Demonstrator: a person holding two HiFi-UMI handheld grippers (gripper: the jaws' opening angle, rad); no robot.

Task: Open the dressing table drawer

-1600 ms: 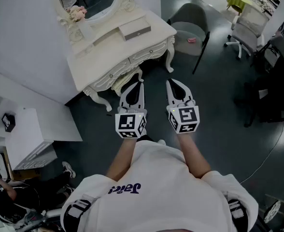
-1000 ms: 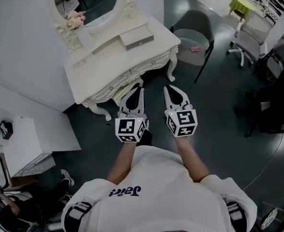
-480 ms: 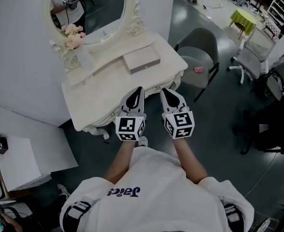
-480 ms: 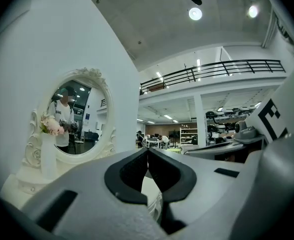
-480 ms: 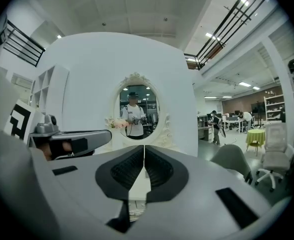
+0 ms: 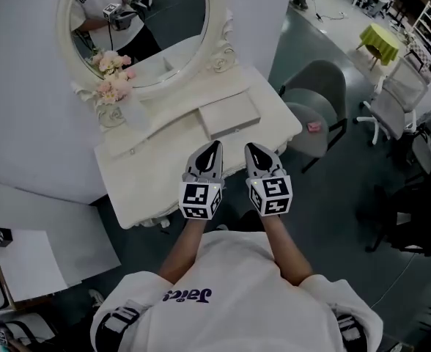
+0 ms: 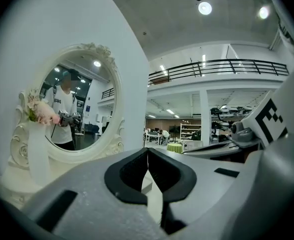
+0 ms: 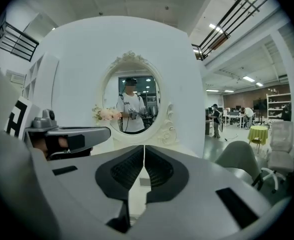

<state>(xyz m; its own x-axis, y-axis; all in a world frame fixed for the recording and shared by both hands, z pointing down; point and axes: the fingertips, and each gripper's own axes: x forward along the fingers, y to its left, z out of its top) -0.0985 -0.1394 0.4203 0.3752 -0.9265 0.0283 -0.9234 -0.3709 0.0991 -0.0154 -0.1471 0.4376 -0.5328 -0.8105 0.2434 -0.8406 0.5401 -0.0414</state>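
Head view: cream dressing table, oval mirror (drawer fronts hidden); left tool, right tool closed, empty.

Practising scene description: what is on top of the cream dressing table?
A flat cream box, a white vase of pink flowers, an oval mirror. Left gripper and right gripper hide the table's front edge.

Bright overhead lighting, fisheye-warped edges

Centre of the head view: both bare forearms reach forward side by side, left gripper and right gripper parallel, tips toward the frame's top, each pair of jaws closed together and empty.
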